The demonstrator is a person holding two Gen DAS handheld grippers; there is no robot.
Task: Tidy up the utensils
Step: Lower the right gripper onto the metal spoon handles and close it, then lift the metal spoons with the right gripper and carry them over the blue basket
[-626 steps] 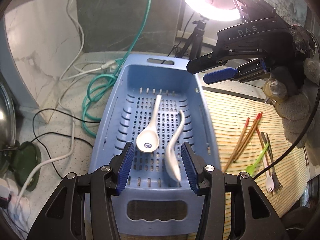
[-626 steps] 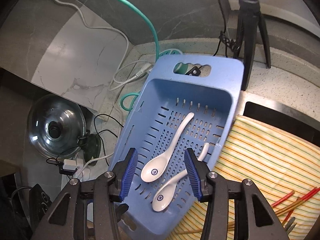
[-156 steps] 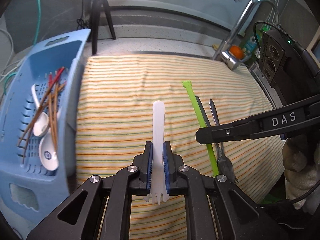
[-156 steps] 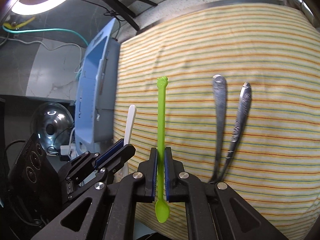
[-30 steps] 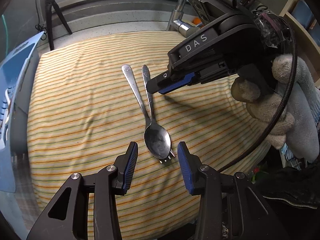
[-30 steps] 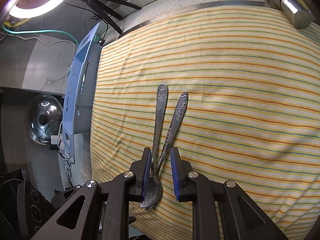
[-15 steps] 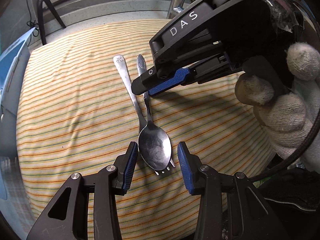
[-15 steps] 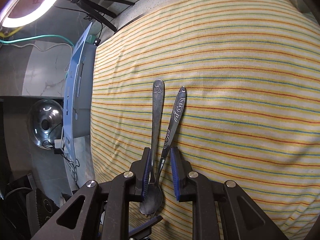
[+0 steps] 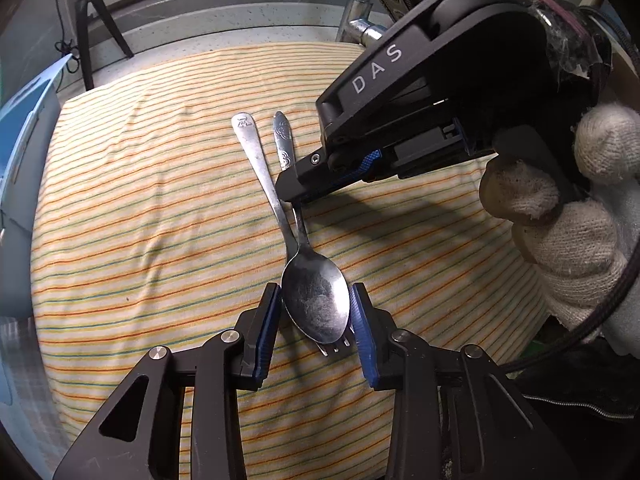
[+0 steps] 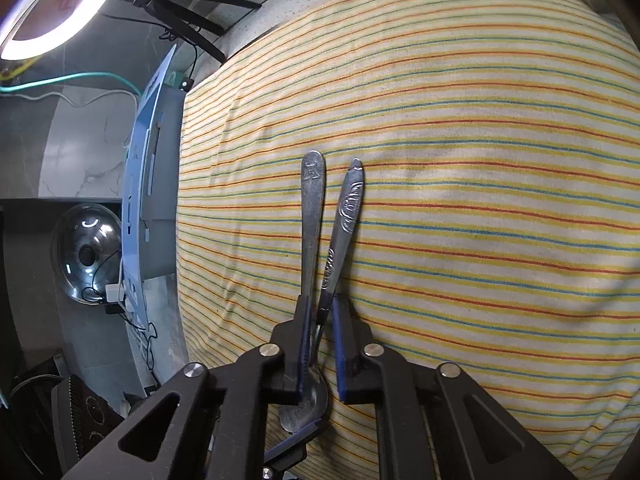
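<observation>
A steel spoon point(image 9: 316, 304) and a steel fork point(image 9: 283, 148) lie crossed on the striped cloth point(image 9: 140, 200), and the spoon's bowl covers the fork's head. My left gripper point(image 9: 315, 316) is closing around that bowl, and both blue pads touch its rim. From the right, my right gripper point(image 9: 294, 194) comes down on the fork's thin neck. In the right wrist view the right gripper point(image 10: 320, 320) has narrowed to a small gap with the fork point(image 10: 348, 208) neck inside. The spoon point(image 10: 312, 208) handle runs just left of that gap.
A blue basket point(image 9: 24, 128) stands off the cloth's left edge, with a tripod point(image 9: 88, 40) behind it and a faucet point(image 9: 360, 20) at the back. A gloved hand point(image 9: 580, 216) holds the right gripper. A glass pot lid point(image 10: 86, 254) lies beyond the basket.
My left gripper has sunk onto the spoon's bowl and its jaws have narrowed to the rim. The right jaws have drawn in around the fork's neck.
</observation>
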